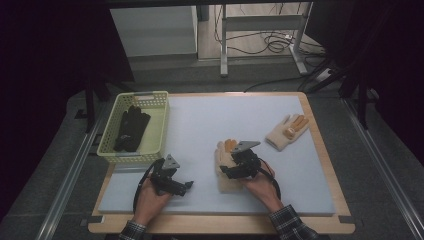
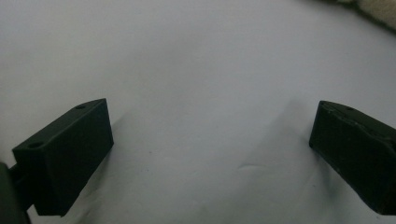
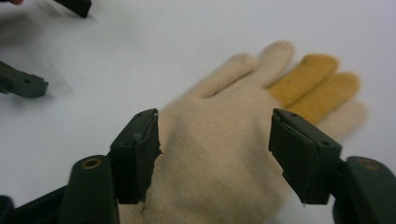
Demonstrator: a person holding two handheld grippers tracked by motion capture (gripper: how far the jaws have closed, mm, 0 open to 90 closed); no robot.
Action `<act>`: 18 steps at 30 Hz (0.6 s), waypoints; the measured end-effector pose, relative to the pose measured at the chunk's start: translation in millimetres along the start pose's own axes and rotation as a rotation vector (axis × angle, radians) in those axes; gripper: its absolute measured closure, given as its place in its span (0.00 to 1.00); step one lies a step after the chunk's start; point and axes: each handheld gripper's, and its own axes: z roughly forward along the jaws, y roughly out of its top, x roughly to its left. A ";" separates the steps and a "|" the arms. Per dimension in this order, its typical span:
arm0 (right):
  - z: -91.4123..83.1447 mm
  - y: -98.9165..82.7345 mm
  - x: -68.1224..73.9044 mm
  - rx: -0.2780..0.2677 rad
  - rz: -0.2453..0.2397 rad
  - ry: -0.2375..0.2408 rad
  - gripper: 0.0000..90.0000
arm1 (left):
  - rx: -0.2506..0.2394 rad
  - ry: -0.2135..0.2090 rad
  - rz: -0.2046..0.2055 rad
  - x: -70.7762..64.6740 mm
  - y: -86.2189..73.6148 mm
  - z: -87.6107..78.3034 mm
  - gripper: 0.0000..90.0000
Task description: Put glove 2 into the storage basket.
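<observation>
With its jaws apart astride the cream glove (image 3: pixel 219 154) lying flat on the surface (image 1: pixel 200 130), the right gripper (image 3: pixel 215 149) needed to press low and pinch the fabric squarely before lifting, while the left gripper (image 2: pixel 210 154) waited open-jawed nearby.

no readable text, labels, brands, numbers, signs

Dim, soft overhead light; dark surroundings; both gripper views slightly blurred, perhaps defocused.
</observation>
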 end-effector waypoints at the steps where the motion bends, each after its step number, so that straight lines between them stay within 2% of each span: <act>1: 0.0 0.0 0.0 0.000 0.000 0.000 0.36 | 0.000 0.000 0.000 0.0 0.0 0.0 0.00; 2: -8.6 1.2 -2.1 -0.024 0.005 0.000 0.36 | 0.003 0.000 0.004 0.2 0.0 -0.2 0.00; 5: -17.5 0.1 -5.3 -0.031 0.004 -0.007 0.37 | 0.003 0.000 0.004 0.2 0.0 -0.2 0.00; 6: -21.6 -1.7 -7.0 -0.028 0.002 -0.010 0.43 | 0.003 0.000 0.004 0.2 0.0 -0.2 0.00; 7: -28.1 -8.0 -10.5 -0.020 -0.005 -0.004 0.54 | 0.003 0.000 0.004 0.2 0.0 -0.2 0.00; 9: -33.0 -16.2 -13.5 -0.002 -0.018 0.003 0.69 | 0.003 0.000 0.004 0.2 0.0 -0.2 0.00; 10: -34.4 -20.6 -14.1 0.001 -0.023 0.001 0.76 | 0.003 0.000 0.004 0.2 0.0 -0.2 0.00; 11: -34.4 -20.6 -14.1 0.001 -0.023 0.001 0.76 | 0.003 0.000 0.004 0.2 0.0 -0.2 0.00; 12: -36.1 -28.8 -15.4 0.015 -0.029 0.013 0.87 | 0.003 0.000 0.004 0.2 0.1 -0.2 0.00; 15: -36.6 -38.1 -14.6 0.034 -0.030 0.019 0.92 | 0.003 0.000 0.005 0.2 0.1 -0.2 0.00; 18: -35.2 -44.0 -12.9 0.034 -0.024 0.025 0.92 | 0.003 0.001 0.004 0.2 0.0 -0.2 0.00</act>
